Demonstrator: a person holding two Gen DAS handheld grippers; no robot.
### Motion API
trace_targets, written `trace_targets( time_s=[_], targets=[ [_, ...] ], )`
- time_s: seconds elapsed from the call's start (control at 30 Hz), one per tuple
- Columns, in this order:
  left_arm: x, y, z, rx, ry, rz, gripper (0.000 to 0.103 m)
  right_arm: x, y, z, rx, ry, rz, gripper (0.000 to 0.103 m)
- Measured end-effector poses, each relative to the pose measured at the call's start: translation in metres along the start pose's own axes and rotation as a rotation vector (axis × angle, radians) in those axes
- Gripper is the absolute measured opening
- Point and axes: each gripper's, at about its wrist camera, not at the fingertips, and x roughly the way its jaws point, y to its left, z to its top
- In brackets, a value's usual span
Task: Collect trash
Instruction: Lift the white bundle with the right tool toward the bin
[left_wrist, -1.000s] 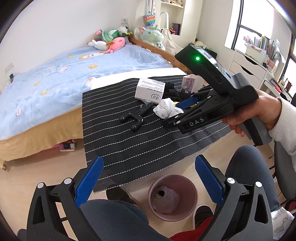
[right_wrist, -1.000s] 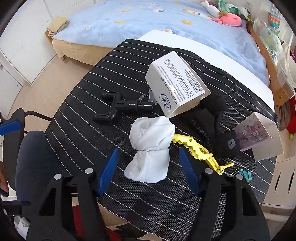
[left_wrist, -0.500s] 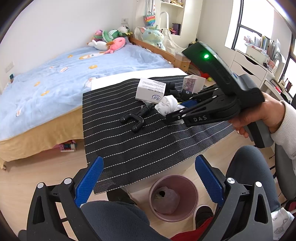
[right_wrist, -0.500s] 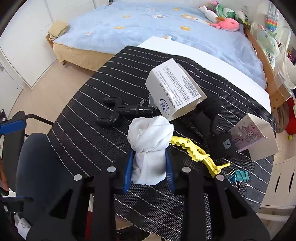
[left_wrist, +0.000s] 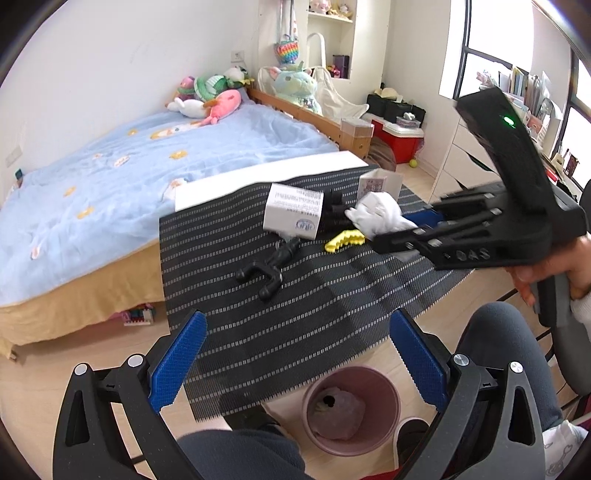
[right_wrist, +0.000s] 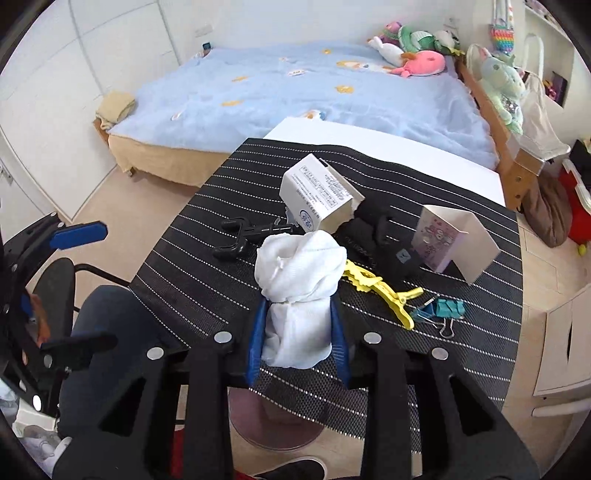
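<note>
Right wrist view: right gripper (right_wrist: 297, 332), just closed, pinches soft crumpled white tissue wad (right_wrist: 299, 280) above the woven striped counter (right_wrist: 192, 280); left gripper (left_wrist: 295, 365) gapes empty.

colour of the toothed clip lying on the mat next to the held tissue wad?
Yellow. The clip shows best in the right wrist view, just right of the white tissue wad.

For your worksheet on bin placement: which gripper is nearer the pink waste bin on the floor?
Left. The left gripper hovers open just above the pink waste bin; the right gripper is farther, over the table.
</note>
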Motion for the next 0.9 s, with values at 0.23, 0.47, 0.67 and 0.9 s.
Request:
trace_targets(
  time_s=[0.23, 0.47, 0.67, 0.9],
  targets=[
    [0.005, -0.001, 0.025, 0.033, -0.026, -0.003, 0.095, -0.016, -0.012, -0.017, 0.049, -0.021, 0.001, 0.031],
    [0.019, 0.002, 0.053, 0.053, -0.026, -0.017, 0.095, -0.023, -0.023, -0.029, 0.090, -0.032, -0.006, 0.031],
    [0.039, 0.000, 0.074, 0.093, -0.003, -0.032, 0.095, -0.028, -0.030, -0.032, 0.109, -0.040, -0.009, 0.031],
    [0.071, 0.002, 0.091, 0.118, 0.061, -0.058, 0.095, -0.030, -0.036, -0.036, 0.123, -0.042, -0.009, 0.031]
  ],
)
